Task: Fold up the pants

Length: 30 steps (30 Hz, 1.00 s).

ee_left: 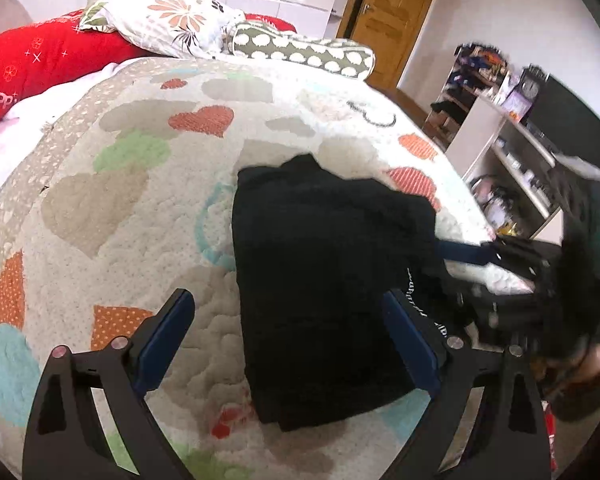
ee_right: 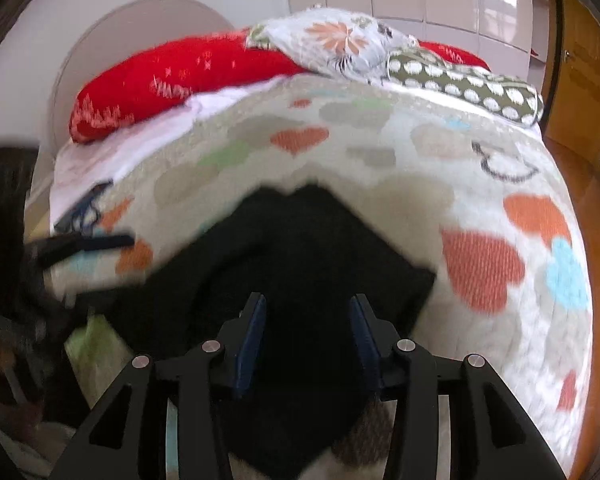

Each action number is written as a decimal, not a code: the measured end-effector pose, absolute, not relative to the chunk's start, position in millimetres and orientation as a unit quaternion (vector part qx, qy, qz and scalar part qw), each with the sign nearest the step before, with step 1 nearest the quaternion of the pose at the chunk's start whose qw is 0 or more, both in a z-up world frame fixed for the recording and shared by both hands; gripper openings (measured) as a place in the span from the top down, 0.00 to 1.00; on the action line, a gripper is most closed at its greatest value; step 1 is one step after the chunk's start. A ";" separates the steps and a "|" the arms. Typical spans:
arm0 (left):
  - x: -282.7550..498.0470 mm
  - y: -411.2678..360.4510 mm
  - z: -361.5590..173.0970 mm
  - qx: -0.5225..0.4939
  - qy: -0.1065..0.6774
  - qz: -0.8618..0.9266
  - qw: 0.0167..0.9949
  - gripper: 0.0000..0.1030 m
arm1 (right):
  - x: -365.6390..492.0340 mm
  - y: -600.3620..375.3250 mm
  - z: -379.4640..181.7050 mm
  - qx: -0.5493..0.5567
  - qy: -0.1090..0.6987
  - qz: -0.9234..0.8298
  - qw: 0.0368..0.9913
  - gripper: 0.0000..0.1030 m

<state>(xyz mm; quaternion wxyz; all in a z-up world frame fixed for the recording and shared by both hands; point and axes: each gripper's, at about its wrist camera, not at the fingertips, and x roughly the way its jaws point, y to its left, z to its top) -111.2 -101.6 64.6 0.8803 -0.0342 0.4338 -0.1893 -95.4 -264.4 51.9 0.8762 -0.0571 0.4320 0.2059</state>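
Black pants [ee_left: 324, 280] lie folded into a compact stack on the heart-patterned quilt [ee_left: 140, 208]. My left gripper [ee_left: 288, 320] is open above the quilt, its blue fingers [ee_left: 168, 336] straddling the stack's near left part, holding nothing. My right gripper shows in the left wrist view [ee_left: 476, 252] at the stack's right edge. In the right wrist view the right gripper [ee_right: 308, 324] is open over the pants [ee_right: 300, 248], fingers [ee_right: 252, 336] either side of black cloth. The view is blurred. The left gripper [ee_right: 100, 242] shows at left.
A red pillow [ee_left: 40, 60], a floral pillow [ee_left: 168, 20] and a spotted bolster [ee_left: 304, 52] lie at the bed's head. Shelves [ee_left: 512, 152] with clutter stand to the right of the bed. A wooden door [ee_left: 392, 16] is beyond.
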 end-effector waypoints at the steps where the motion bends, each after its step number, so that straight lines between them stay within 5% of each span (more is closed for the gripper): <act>1: -110.5 -105.3 59.0 -0.029 0.440 -0.187 0.878 0.08 | -100.6 -264.4 44.8 -0.060 0.434 0.202 0.876 0.55; 21: -123.2 -111.7 65.8 -0.010 0.433 -0.165 0.886 0.08 | -139.8 -276.4 55.5 -0.010 0.415 0.200 0.888 0.44; 30: -122.8 -106.9 72.6 -0.011 0.429 -0.160 0.889 0.08 | -135.2 -293.1 39.2 0.035 0.436 0.200 0.877 0.31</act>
